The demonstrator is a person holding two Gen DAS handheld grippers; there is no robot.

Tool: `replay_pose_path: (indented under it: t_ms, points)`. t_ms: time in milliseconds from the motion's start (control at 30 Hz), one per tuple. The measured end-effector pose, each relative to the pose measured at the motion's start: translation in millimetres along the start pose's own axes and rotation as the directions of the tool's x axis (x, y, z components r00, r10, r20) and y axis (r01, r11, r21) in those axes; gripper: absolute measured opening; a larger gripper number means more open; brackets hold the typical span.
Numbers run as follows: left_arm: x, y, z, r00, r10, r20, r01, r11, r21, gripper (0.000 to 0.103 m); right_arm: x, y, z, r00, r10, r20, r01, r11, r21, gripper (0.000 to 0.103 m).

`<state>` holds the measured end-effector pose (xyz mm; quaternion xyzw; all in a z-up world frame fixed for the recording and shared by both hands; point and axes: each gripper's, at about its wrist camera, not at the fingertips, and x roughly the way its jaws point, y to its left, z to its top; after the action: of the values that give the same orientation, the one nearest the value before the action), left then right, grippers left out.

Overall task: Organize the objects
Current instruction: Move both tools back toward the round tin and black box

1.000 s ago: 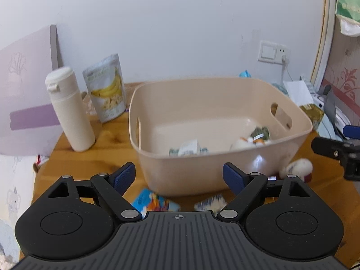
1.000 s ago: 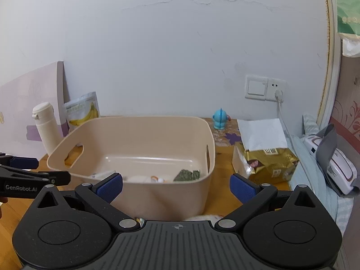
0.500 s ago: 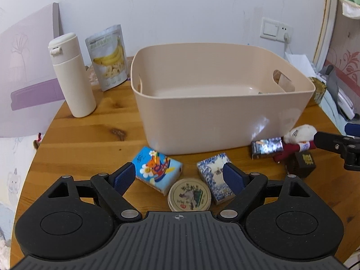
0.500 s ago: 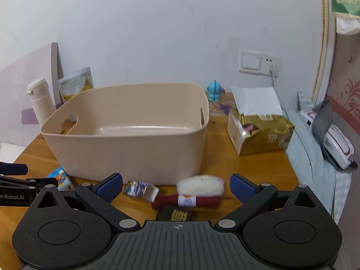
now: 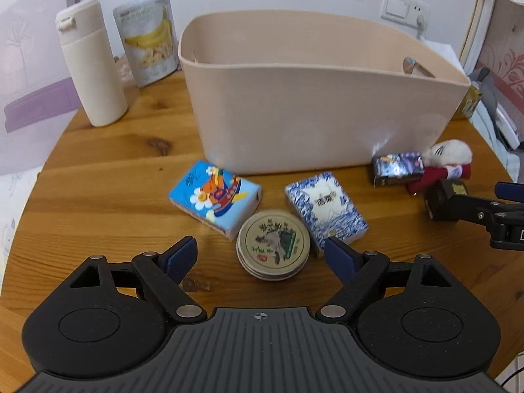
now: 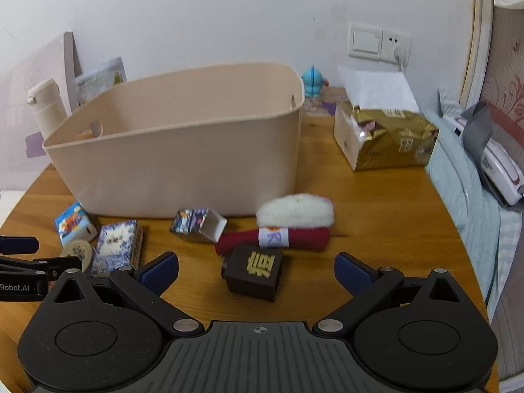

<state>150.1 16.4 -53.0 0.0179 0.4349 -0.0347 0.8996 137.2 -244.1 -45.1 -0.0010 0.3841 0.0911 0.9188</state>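
Everything here sits around the beige bin in the middle of the wooden surface. Going left to right: a cream bottle stands upright off the bin's left end, with a banana snack pouch leaning behind it near the wall.

In front of the bin there's a blue cartoon tissue pack close to the wall of the bin, then a round tin touching that pack's near corner, and a blue-white patterned pack just beside the tin on its right.

Further right along the bin's front: a small shiny box lying on its side with its open end showing, a plush toy in white and red right next to it, and a dark cube with a gold character just in front of the toy.

Off the bin's right end sits a gold bag, and a little blue figurine behind the bin's far corner.

Left tongs are spread wide with nothing in them, over the tin. Right tongs are also wide and empty, with the cube between the tips but not touched.
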Motion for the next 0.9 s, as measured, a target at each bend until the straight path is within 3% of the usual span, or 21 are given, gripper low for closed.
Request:
replay_pose_path:
  t_ms: [467,767,833,900]
  points:
    - [26,-2,0,0.998,-0.010,-0.055,0.011,1.000,0.026,0.086,35,3,-10,0.997,-0.004,-0.078,0.004,1.000,0.010,0.102]
    - [28,1,4,0.999,-0.012,-0.035,0.013,0.999,0.034,0.074,47,4,-10,0.997,-0.017,-0.072,0.018,1.000,0.020,0.089]
    - [27,1,4,0.999,-0.015,-0.034,0.016,0.999,0.038,0.068,48,6,-9,0.997,-0.024,-0.068,0.025,1.000,0.011,0.087]
    - [26,2,5,0.999,-0.019,-0.033,0.020,0.999,0.042,0.063,48,9,-9,0.997,-0.039,-0.063,0.038,0.999,-0.011,0.074]
